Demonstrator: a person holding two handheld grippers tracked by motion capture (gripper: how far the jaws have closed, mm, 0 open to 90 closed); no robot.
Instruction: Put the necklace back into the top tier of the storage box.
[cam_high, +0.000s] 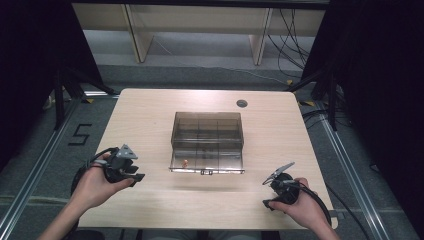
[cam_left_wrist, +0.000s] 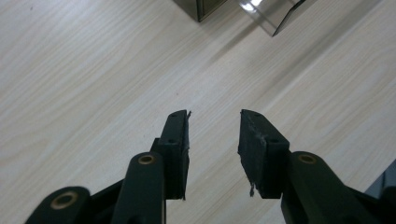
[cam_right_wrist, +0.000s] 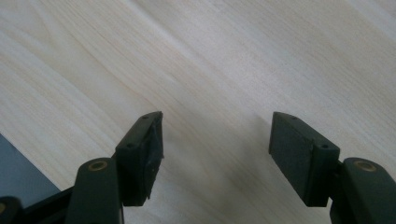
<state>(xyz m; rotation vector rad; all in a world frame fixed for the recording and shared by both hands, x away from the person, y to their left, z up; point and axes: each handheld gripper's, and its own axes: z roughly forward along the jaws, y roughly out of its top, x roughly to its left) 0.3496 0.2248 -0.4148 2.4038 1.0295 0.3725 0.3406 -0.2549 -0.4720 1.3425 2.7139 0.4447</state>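
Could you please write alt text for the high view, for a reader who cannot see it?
A smoky clear plastic box with compartments sits mid-table, a small orange thing at its near left corner. A person's hands hold the left gripper and right gripper apart from it near the front edge.

Quick count: one table (cam_high: 150, 125), one smoky clear box (cam_high: 207, 131) in the middle with its lid (cam_high: 207, 162) flopped open toward 6 o'clock, and one tiny orange thing (cam_high: 185, 163) at the box's 7 o'clock corner. Two grippers, left gripper (cam_high: 134, 171) at 8 o'clock and right gripper (cam_high: 272, 192) at 4 o'clock, plus one round grey grommet (cam_high: 242, 103) up at 1 o'clock.
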